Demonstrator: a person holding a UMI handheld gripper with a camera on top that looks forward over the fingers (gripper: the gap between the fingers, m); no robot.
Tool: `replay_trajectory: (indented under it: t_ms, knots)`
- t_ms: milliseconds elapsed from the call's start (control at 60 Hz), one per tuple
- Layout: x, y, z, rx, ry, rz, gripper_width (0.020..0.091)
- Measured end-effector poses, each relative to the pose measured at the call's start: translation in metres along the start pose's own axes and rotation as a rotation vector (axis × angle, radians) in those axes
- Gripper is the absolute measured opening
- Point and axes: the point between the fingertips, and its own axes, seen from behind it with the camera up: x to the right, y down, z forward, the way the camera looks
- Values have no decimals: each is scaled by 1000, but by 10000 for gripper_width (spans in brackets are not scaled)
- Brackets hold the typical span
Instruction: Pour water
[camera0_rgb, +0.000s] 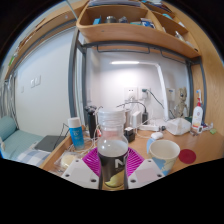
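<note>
1. Item: blue-capped bottle (76, 131), upright toward the desk's (205, 148) left edge, behind the held vessel. It takes no part in the job that I can judge.
2. Item: dark flat object (48, 143), lying at the left edge of the desk; I cannot tell what it is.
3. Item: gripper (113, 170), my tool. Both pink pads (92, 161) press on the flanks of the clear bottle (112, 150), so the claw is narrow and holding it.
4. Item: clear bottle, the task's thing. It sits upright between the fingers, raised near the front edge of the desk, dark liquid in its lower part. I judge it is kept level so nothing spills ahead of the tilt.
5. Item: white cup (165, 153), red inside, open mouth up, just right of the bottle near the front edge. I judge it the receiver, set close so only a short swing and tilt is needed.
6. Item: clutter along the back edge, small containers and a pale box (178, 126). It stands beyond the cup, not in the pouring path.
7. Item: red-capped bottle (197, 114), upright toward the right back corner, well apart from the cup.
</note>
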Motion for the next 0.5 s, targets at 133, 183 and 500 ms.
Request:
replay_trajectory:
  t_ms: [133, 183, 500]
  knots:
    - [20, -15, 0, -46, -8, 111, 281]
    - [28, -23, 0, -60, -12, 194, 282]
    - [29, -66, -3, -205, -126, 1032, 280]
